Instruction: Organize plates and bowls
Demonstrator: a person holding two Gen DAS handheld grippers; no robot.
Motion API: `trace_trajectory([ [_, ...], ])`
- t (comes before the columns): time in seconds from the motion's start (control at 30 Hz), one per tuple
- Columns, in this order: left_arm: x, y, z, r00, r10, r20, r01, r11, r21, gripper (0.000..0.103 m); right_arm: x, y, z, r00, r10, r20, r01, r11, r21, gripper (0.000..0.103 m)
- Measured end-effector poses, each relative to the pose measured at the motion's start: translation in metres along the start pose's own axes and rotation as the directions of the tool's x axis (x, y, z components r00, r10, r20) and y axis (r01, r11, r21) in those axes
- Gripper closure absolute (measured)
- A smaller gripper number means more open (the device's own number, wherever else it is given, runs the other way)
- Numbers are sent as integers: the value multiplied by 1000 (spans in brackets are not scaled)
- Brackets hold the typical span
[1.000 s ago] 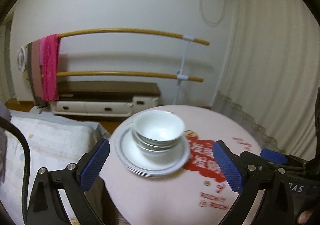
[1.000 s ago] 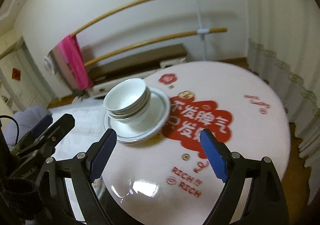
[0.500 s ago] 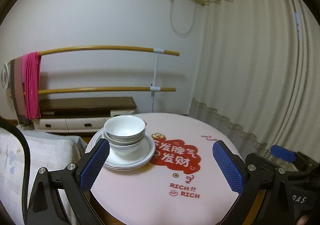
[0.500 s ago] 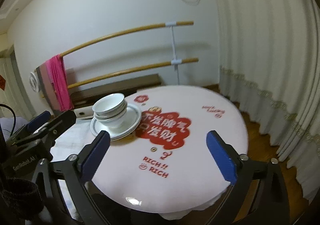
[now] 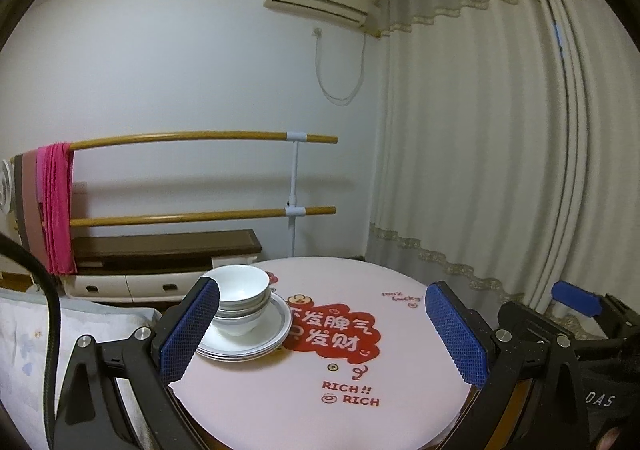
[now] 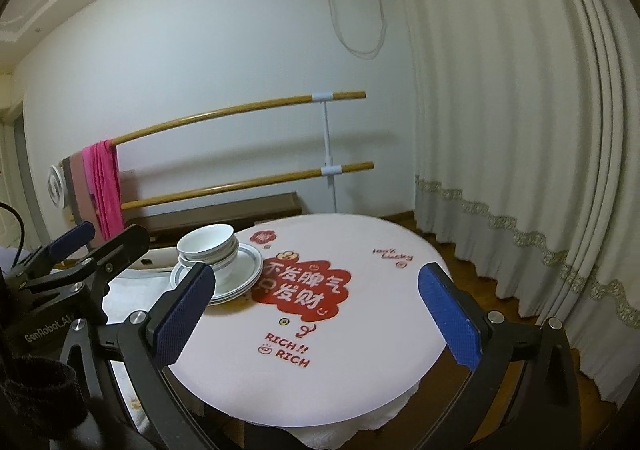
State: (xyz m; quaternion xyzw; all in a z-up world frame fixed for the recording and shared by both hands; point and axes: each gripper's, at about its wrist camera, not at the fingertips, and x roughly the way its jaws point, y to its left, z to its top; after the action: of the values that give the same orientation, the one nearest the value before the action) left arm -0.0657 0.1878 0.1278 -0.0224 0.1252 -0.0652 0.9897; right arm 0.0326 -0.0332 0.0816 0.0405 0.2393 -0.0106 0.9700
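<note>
Nesting white bowls [image 5: 239, 296] crown stacked grey-rimmed plates [image 5: 262, 338].

A round desk [image 6: 360, 362] under a pale pink cloth carries a stack of white plates [image 6: 244, 270] near its far-left edge. Nested white bowls [image 6: 208, 246], perhaps three, sit on the plates. A red printed patch [image 6: 300, 286] fills the cloth's middle, just beside the plates; the near and right parts are bare.
</note>
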Motion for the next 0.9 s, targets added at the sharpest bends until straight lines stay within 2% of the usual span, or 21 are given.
trace_trajectory([
  [0.2,0,-13,-13,999,8,52,-10,999,41,1,-19,1,-1,997,-31,69,32,999,-13,0],
  [0.4,9,-7,-25,998,-15,56,13,999,33,1,-19,1,-4,997,-40,69,41,999,-14,0],
  [0.9,18,-4,-26,997,-35,70,31,998,56,1,-22,2,-11,995,-76,68,77,997,-14,0],
])
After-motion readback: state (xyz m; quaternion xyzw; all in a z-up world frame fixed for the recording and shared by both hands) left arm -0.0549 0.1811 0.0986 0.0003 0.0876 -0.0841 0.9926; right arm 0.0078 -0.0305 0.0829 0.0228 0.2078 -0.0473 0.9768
